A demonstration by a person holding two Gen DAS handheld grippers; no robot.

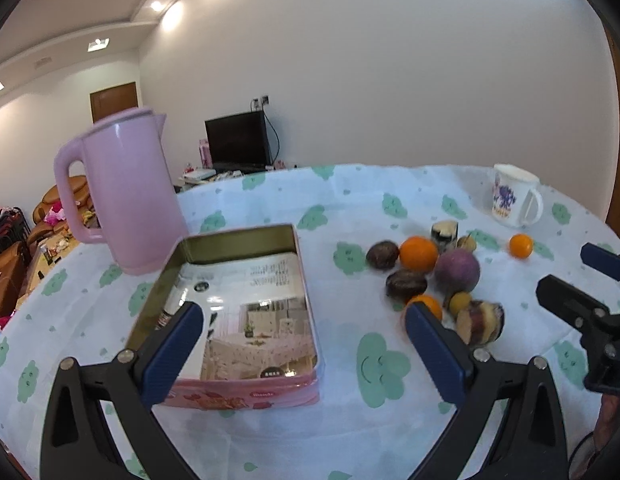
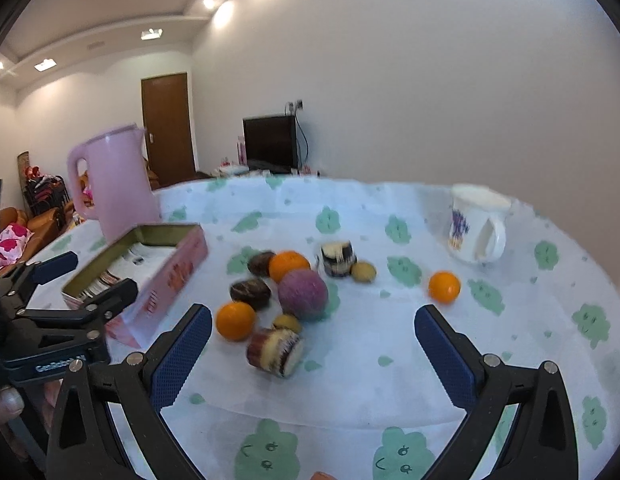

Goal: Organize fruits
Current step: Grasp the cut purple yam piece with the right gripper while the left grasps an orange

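A pile of fruit lies on the tablecloth: oranges (image 2: 235,321) (image 1: 418,253), a purple round fruit (image 2: 302,294) (image 1: 457,271), dark passion fruits (image 2: 250,293) (image 1: 405,285), small yellow fruits (image 2: 363,271) and cut purple-and-white pieces (image 2: 274,352) (image 1: 479,322). One orange (image 2: 443,287) (image 1: 521,245) lies apart to the right. An open pink tin (image 1: 246,312) (image 2: 158,276) holding a printed leaflet sits left of the pile. My left gripper (image 1: 304,338) is open above the tin's near right edge. My right gripper (image 2: 311,344) is open and empty above the table, near the pile.
A pink kettle (image 1: 118,192) (image 2: 118,184) stands behind the tin at the left. A white mug (image 1: 513,196) (image 2: 475,224) stands at the far right. The round table has a white cloth (image 2: 349,380) with green prints.
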